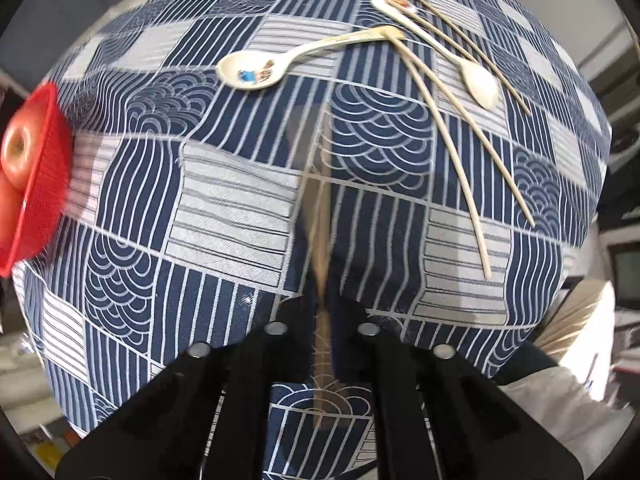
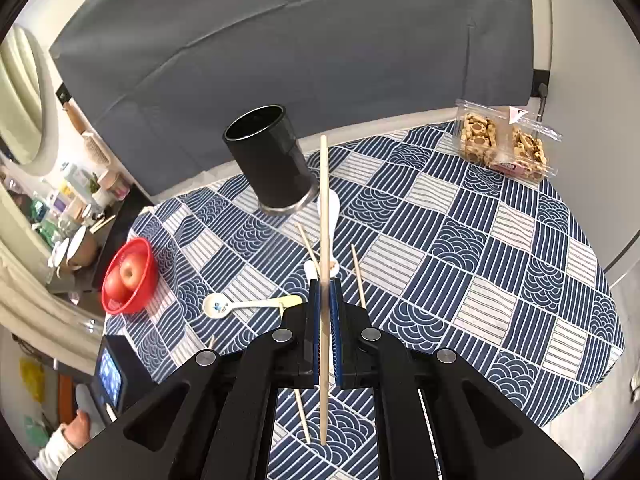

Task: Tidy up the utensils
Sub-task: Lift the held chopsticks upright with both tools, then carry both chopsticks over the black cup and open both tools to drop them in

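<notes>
The right hand-held gripper (image 2: 325, 312) is clenched on one pale wooden chopstick (image 2: 324, 216). The stick is thin, straight and plain, and it passes between the blue pads and points toward the far side, with its tip close to the black cylindrical holder (image 2: 269, 160). This holder stands at the far side of the counter (image 2: 500, 264), which is covered with a blue and white patterned cloth.

The left hand-held gripper (image 1: 324, 312) is also closed. In its own view a blurred tan stick (image 1: 322, 240) runs between the fingers, but I cannot tell if it is really pinched.

The left wrist view shows the loose utensils clearly: a white ceramic spoon with a small coloured picture in the bowl (image 1: 250, 73), a plain cream spoon (image 1: 478, 80) to the right of it, and several thin chopsticks (image 1: 452, 152) lying crossed among them.

Only the right wrist view shows the whole holder, a clear packet of biscuits (image 2: 502, 144) at the far right, and the red basket with apples (image 2: 128, 276) at the left edge in full.
</notes>
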`<action>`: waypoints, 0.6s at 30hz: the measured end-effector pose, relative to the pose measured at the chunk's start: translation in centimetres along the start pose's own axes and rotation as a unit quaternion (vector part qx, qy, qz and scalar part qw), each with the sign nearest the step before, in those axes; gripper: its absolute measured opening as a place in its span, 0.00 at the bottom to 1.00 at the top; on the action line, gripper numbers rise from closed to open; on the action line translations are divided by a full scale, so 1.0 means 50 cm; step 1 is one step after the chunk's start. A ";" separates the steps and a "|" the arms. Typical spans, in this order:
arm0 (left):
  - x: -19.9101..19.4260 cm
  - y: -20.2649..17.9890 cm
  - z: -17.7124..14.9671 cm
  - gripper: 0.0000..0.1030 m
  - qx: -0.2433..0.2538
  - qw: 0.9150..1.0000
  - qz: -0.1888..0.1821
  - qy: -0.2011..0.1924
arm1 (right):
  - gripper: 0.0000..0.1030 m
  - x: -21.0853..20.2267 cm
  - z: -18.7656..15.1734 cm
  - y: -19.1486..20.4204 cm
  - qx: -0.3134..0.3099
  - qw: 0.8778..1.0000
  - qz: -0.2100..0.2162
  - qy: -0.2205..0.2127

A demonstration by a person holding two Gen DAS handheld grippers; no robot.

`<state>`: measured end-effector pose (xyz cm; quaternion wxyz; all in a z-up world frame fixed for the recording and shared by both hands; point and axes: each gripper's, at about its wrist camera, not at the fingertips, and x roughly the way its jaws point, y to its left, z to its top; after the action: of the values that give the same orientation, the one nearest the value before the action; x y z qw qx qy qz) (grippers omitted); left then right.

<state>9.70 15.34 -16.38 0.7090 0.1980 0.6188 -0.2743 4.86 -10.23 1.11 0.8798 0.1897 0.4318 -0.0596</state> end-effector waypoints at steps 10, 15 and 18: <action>-0.052 0.046 0.007 0.05 -0.002 1.000 0.012 -0.019 | 0.05 0.005 0.017 0.013 0.002 1.000 0.012 -0.010; -0.103 0.077 0.044 0.05 -0.017 0.999 0.016 -0.047 | 0.05 0.004 0.044 0.030 -0.010 1.000 0.022 -0.020; -0.132 0.080 0.072 0.05 -0.021 0.997 0.019 -0.070 | 0.05 0.008 0.066 0.039 -0.017 0.999 0.028 -0.024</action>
<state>14.45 17.16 -9.53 0.7595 0.1752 0.5696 -0.2607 8.09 -9.66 3.17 0.8943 0.1849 0.4063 -0.0319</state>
